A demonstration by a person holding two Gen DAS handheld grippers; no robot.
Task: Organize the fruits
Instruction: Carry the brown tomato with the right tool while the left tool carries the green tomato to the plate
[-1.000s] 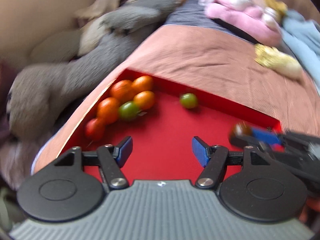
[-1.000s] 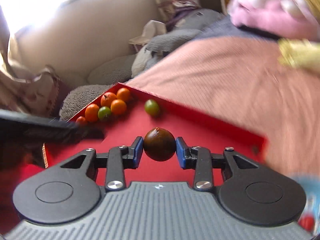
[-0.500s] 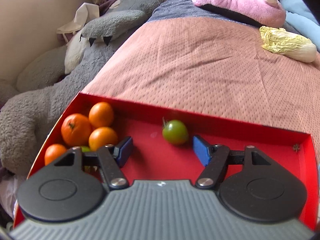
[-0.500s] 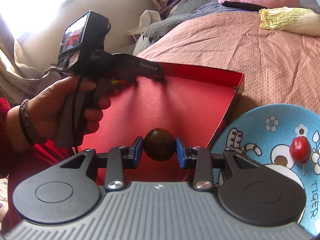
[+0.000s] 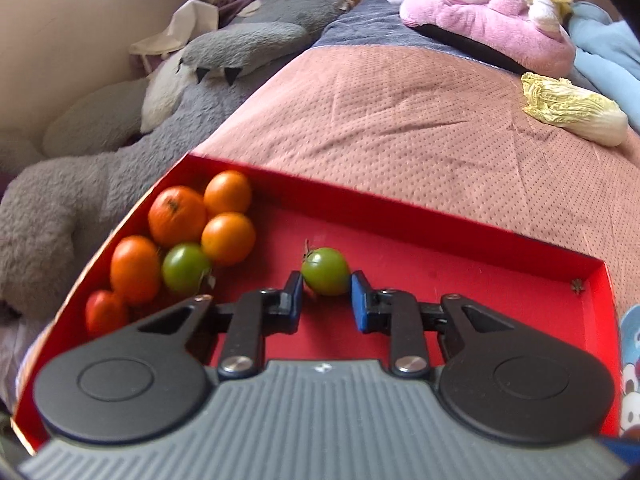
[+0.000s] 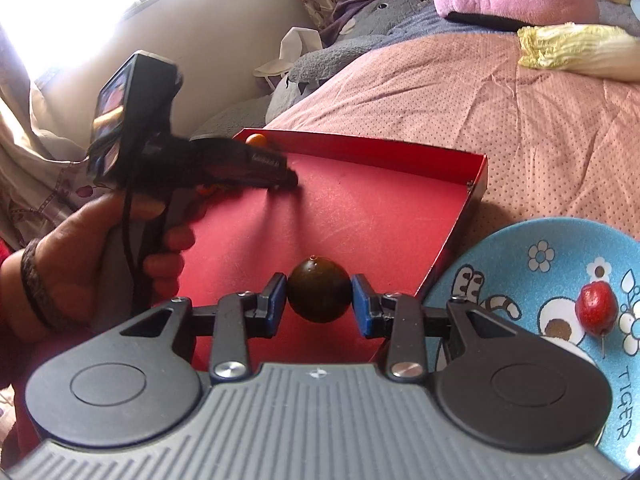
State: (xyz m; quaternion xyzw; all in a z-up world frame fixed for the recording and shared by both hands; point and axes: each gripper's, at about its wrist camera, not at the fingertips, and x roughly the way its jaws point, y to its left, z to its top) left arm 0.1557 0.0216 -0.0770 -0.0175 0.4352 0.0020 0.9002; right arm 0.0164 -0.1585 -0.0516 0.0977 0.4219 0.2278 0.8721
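A red tray lies on the pink bedspread. A lone green tomato rests on its floor, and my left gripper is shut on it, both blue pads pressing its sides. Several orange fruits and a second green tomato cluster in the tray's left corner. My right gripper is shut on a dark brown round fruit, held above the tray's near right edge. The right wrist view also shows a hand holding the left gripper low over the tray.
A blue cartoon plate with one red fruit lies right of the tray. A napa cabbage rests on the bedspread further back. A grey plush lies along the tray's left side, and a pink plush lies at the back.
My left gripper sank toward the lone green tomato and its jaws closed on it. My right gripper swung right toward the plate, still gripping the brown fruit, then held still.
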